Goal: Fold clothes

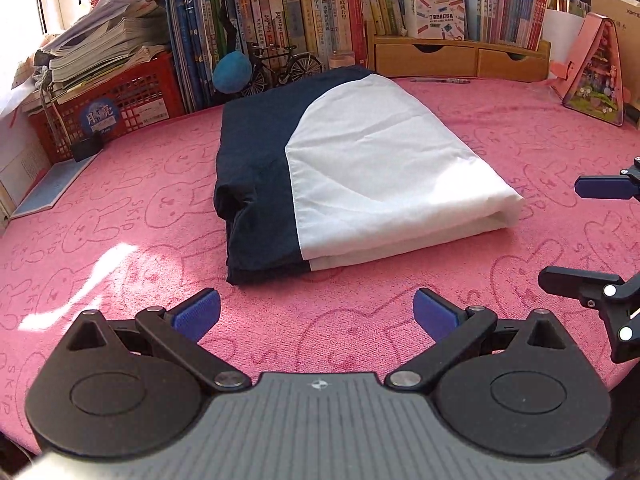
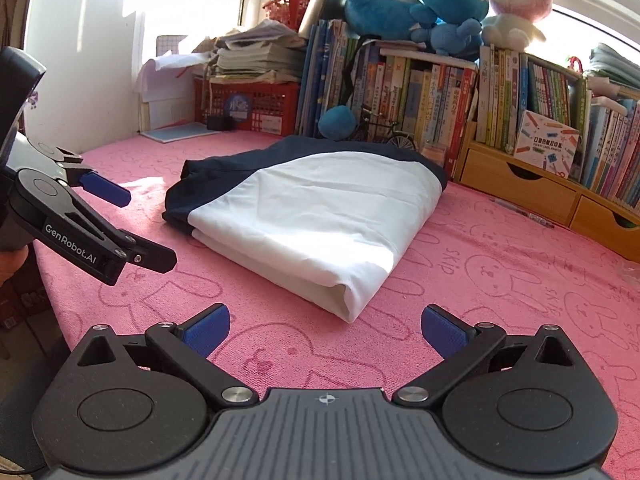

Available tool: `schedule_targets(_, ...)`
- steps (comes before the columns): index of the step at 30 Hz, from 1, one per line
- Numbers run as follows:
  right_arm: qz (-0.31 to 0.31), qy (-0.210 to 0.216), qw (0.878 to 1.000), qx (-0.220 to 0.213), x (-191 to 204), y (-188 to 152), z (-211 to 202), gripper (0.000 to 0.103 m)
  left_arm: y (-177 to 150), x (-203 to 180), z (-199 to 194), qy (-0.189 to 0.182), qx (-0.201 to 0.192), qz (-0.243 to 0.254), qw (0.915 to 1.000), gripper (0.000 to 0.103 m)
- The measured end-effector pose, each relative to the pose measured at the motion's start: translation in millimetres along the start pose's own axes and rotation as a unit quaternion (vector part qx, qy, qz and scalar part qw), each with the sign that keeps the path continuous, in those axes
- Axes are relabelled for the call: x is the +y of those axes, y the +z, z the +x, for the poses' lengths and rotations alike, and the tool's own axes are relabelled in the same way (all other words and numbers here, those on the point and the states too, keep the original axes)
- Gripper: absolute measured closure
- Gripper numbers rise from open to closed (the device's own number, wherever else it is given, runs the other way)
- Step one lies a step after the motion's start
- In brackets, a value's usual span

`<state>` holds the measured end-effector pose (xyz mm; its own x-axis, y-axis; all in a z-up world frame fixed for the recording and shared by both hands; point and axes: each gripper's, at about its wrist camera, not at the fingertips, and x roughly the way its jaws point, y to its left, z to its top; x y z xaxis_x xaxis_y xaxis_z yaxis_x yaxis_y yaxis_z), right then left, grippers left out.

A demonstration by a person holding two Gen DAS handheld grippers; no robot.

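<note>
A folded white and navy garment (image 1: 352,172) lies in a neat rectangle on the pink bunny-print cloth (image 1: 140,208). My left gripper (image 1: 316,310) hovers just short of its near edge, open, nothing between its blue pads. From the right wrist view the same folded garment (image 2: 312,220) sits ahead with a corner toward me, and my right gripper (image 2: 325,326) is open and empty in front of that corner. The left gripper (image 2: 148,228) shows at the left of that view, open. At the right edge of the left wrist view the right gripper (image 1: 564,232) shows, also open.
Behind the garment stand rows of books (image 1: 288,20), a small model bicycle (image 1: 280,66), a blue plush ball (image 1: 232,72) and wooden drawers (image 1: 460,58). A red crate (image 1: 108,100) with stacked papers is back left. A pink triangular stand (image 1: 596,76) is back right. Plush toys (image 2: 424,4) top the books.
</note>
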<state>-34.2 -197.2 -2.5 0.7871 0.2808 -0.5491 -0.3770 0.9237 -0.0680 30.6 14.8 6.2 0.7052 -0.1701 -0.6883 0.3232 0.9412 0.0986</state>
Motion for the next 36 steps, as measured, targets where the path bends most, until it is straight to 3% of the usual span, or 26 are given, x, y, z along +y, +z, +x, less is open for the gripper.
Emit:
schedule_targets(5, 0.033, 0.005, 0.999, 0.007, -9.1, -1.9, 4.9, 0.0, 1.1, 2.2, 0.7, -0.011, -0.004, -0.015, 0.9998, 0.0)
schedule_targets(10, 0.012, 0.004, 1.0, 0.005, -5.2, 0.7, 7.9, 0.0, 2.6, 4.9, 3.6, 0.006, -0.012, -0.032, 0.9994, 0.0)
schedule_targets(25, -0.006, 0.002, 1.0, -0.004, 3.1, 11.3, 26.1, 0.0, 13.5, 10.7, 12.7, -0.005, -0.026, -0.061, 0.9978, 0.0)
schedule_targets(36, -0.003, 0.004, 1.0, 0.002, 0.9, 8.0, 32.8, 0.0, 14.1, 11.5, 20.6, -0.008, -0.016, -0.072, 0.9972, 0.0)
